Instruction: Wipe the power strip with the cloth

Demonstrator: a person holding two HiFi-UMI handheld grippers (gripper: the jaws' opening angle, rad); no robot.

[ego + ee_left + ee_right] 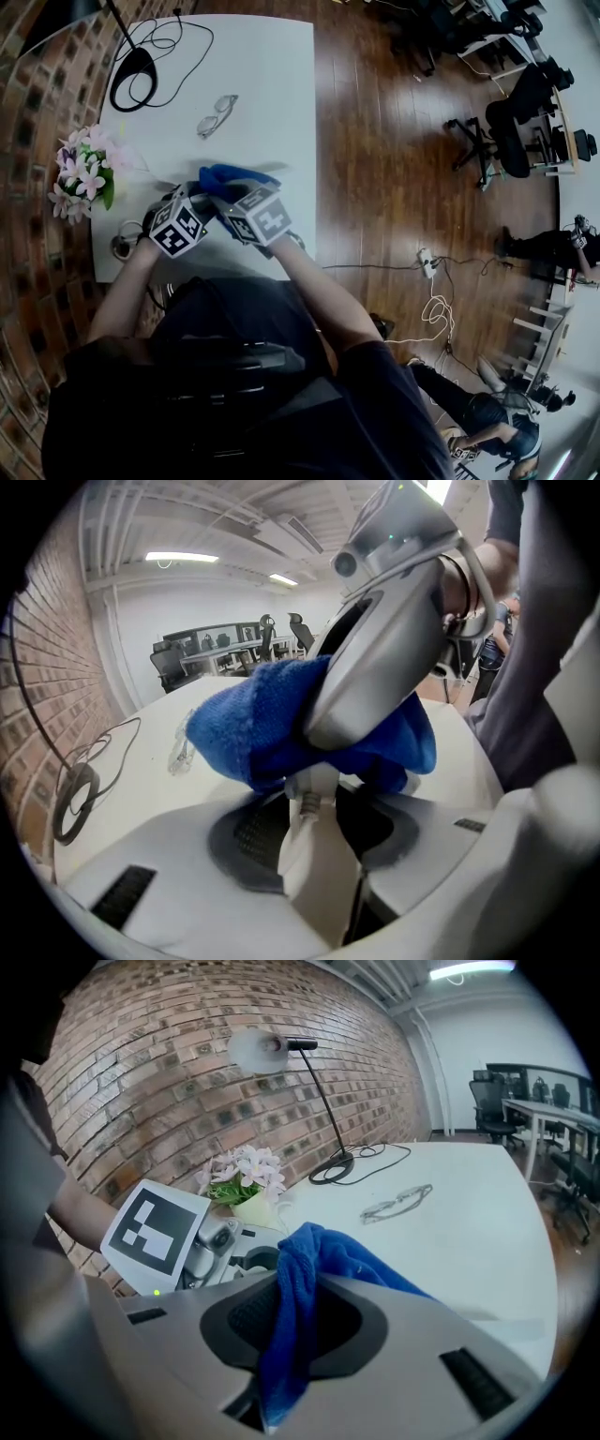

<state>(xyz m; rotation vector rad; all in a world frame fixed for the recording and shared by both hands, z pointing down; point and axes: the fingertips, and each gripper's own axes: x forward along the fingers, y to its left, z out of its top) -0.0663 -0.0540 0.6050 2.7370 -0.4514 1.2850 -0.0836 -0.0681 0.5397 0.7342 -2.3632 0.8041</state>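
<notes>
The left gripper (pixel 311 810) is clamped on a white bar, seemingly the power strip (pixel 319 878), which stands up between its jaws. The right gripper (pixel 295 1335) is clenched on a blue cloth (pixel 328 1252), a fold of it pinched between the jaws and hanging down. The two grippers meet over the near edge of the white table (pixel 272 112), their marker cubes side by side. There the cloth is bunched over the strip's far end and the right gripper lies on top of it. How much of the strip the cloth covers I cannot tell. A black lamp (pixel 281 1046) stands at the far end by the brick wall, its cord looped around the base. Pink and white flowers (pixel 82 173) sit at the table's left edge. Glasses (pixel 217 114) lie mid-table, well beyond the cloth.
</notes>
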